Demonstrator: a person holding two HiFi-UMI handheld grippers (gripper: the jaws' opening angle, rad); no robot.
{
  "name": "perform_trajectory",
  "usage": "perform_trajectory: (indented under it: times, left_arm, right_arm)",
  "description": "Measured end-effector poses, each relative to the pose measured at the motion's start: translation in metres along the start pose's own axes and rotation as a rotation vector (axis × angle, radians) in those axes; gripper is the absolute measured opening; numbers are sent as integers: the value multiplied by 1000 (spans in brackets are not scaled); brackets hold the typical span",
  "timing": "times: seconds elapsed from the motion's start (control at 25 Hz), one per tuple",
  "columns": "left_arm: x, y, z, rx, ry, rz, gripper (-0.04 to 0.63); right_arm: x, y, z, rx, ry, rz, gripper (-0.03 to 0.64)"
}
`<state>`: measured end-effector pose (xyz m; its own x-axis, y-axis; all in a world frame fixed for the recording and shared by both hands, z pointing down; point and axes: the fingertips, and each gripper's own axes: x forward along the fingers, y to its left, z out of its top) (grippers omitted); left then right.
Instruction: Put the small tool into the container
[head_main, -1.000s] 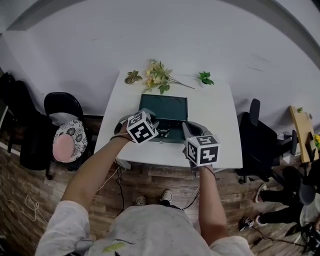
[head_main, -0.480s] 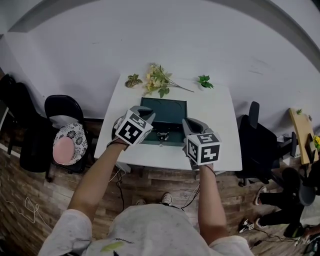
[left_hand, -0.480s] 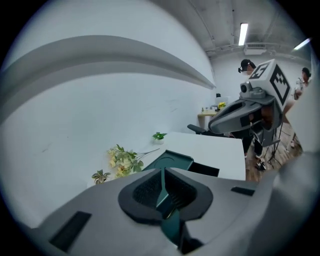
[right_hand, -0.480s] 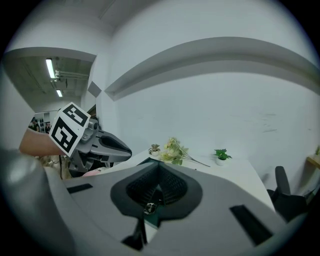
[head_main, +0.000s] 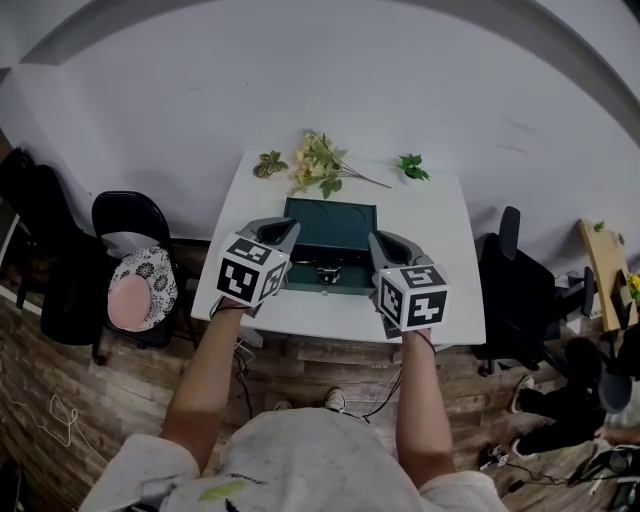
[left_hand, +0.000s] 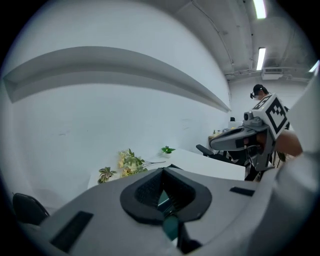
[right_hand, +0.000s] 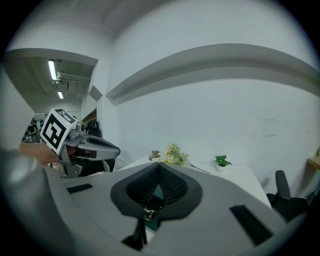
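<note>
White table (head_main: 440, 260) straight ahead of you, far edge up against white wall (head_main: 400, 90), wood-plank floor (head_main: 320, 362) below near edge. Middle of tabletop: dark green container (head_main: 330, 222), lying flat, square to table edges, metal latch (head_main: 328, 272) on side facing you. Along far edge, greenery in a row: leafy sprig (head_main: 267, 163) near left corner, yellow flower bunch (head_main: 318, 160) just beside it, long stem trailing right, small green plant (head_main: 411, 166) apart toward right. All three clear of container.
</note>
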<state>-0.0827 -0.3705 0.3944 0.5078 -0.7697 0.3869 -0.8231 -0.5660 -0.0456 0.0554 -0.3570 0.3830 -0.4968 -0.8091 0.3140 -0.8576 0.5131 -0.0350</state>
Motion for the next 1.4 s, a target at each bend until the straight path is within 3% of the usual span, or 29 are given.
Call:
perform_trajectory:
  times: [0.24,0.76,1.4]
  left_arm:
    - [-20,3,8,-42,-57,37,-2]
    - [-32,21,-2,-117,-76,102,-2]
    - [-30,17,-17,-128,-49,112,-2]
  right_arm:
    - [-4,2,3,-3,-10,4,5]
    - [-9,4,-1,1,-13,2,5]
    - [-13,2,-4,20,-19,-1,5]
